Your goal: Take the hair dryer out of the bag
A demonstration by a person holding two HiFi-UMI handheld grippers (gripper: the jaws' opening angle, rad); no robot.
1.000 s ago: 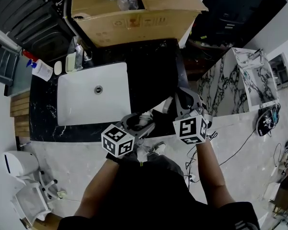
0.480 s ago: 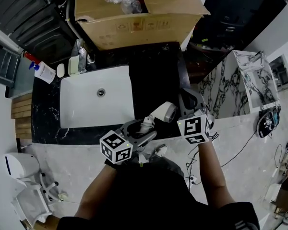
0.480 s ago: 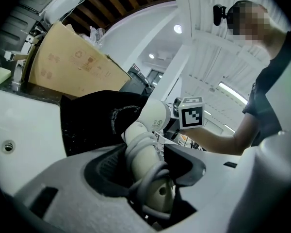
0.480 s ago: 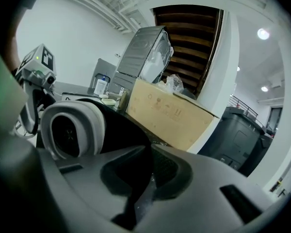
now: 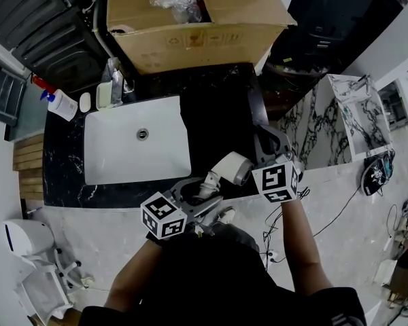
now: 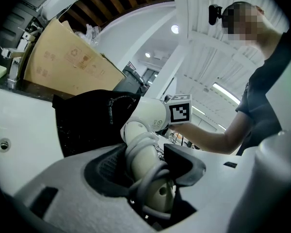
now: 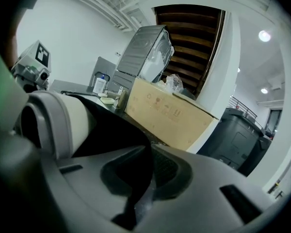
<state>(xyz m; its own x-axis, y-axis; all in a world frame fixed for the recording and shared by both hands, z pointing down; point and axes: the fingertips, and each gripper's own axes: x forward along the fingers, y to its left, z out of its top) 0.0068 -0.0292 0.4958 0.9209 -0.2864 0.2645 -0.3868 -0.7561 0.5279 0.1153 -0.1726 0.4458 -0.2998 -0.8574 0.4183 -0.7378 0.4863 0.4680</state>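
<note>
The white hair dryer is outside the black bag, which lies on the dark counter right of the sink. My left gripper is shut on the dryer's handle, which has the grey cord wound around it, between the pads of that gripper. The dryer's barrel points toward the right gripper. My right gripper is shut on a fold of the bag's black fabric, pinched between its jaws. The dryer's barrel shows close at that view's left.
A white sink is set in the black counter. A large open cardboard box stands behind it. A soap bottle and a faucet are at the sink's far left. Cables lie on the floor at the right.
The left gripper has drawn the hair dryer out of the bag, up and toward the person; its white barrel now shows fully. The right gripper has kept still on the bag.
</note>
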